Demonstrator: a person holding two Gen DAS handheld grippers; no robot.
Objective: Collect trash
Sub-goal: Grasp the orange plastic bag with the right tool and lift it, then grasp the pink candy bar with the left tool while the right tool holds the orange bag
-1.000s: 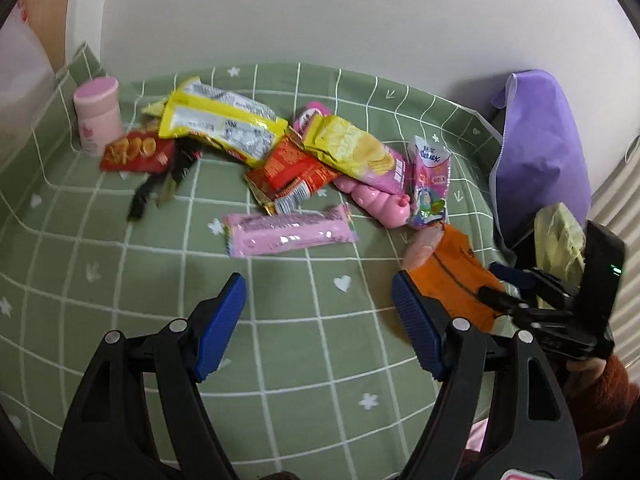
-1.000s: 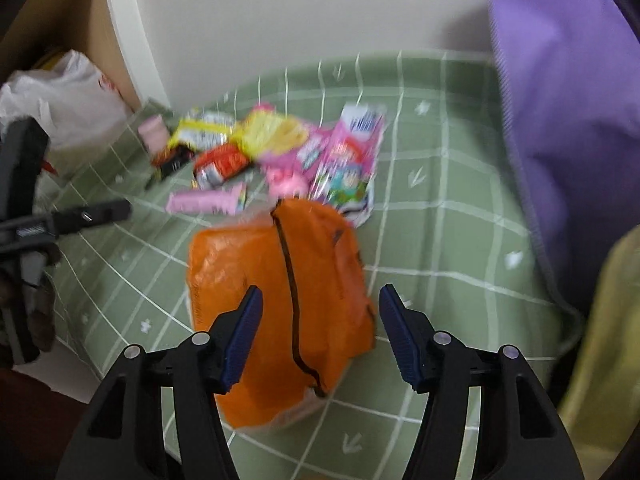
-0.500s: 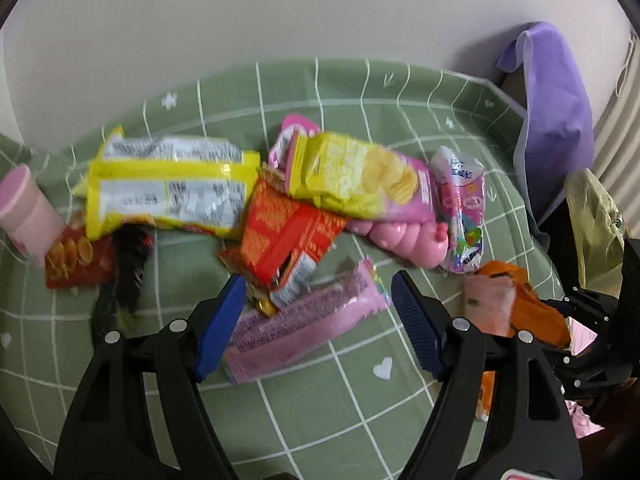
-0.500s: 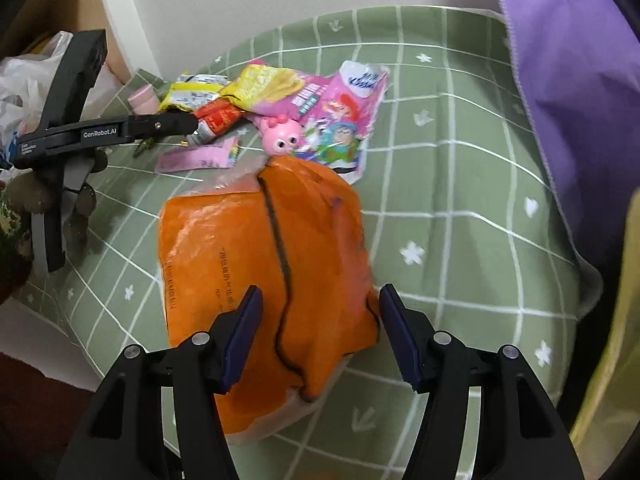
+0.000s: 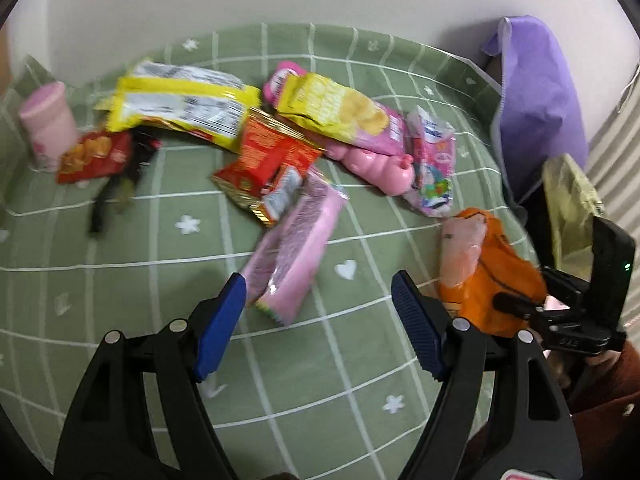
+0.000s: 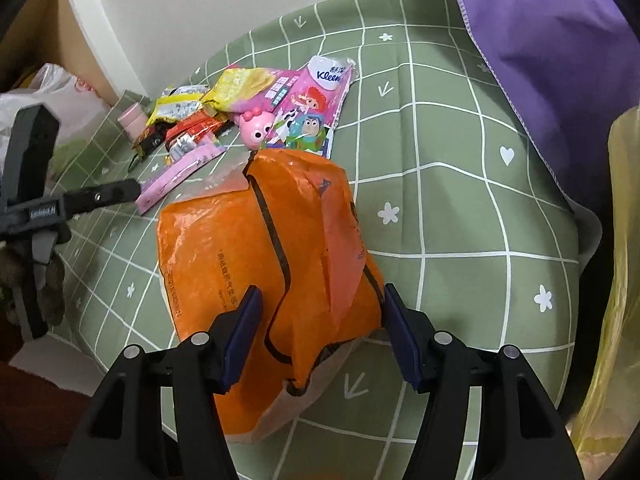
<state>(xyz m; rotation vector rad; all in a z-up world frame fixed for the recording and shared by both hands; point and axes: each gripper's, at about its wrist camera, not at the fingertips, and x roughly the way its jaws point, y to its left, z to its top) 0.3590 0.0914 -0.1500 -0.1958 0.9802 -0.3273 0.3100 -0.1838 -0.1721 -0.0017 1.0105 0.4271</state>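
An orange plastic bag (image 6: pixel 260 248) lies crumpled on the green checked cloth (image 6: pixel 460 208). My right gripper (image 6: pixel 320 292) straddles its near end; the jaws are opening, the bag fills the gap between them, and the pads do not squeeze it. My left gripper (image 5: pixel 318 280) is open just above the near end of a pink wrapper (image 5: pixel 292 248), with nothing gripped. Beyond lie a red packet (image 5: pixel 268 156), a yellow packet (image 5: pixel 180 108), a yellow-pink chip bag (image 5: pixel 340 108), a pink toy (image 5: pixel 376 164) and a tissue pack (image 5: pixel 434 168).
A pink cup (image 5: pixel 48 128) and a small red snack bag (image 5: pixel 92 156) sit at the far left. A purple bag (image 6: pixel 560 40) stands at the right, with a yellowish plastic bag (image 6: pixel 624 280) beside it. The wall is close behind. The table's edge runs at the left (image 6: pixel 80 344).
My left gripper has closed in on the pink wrapper, which now lies slanted just ahead of its fingers. My right gripper has sunk over the orange bag, its jaws slightly wider.
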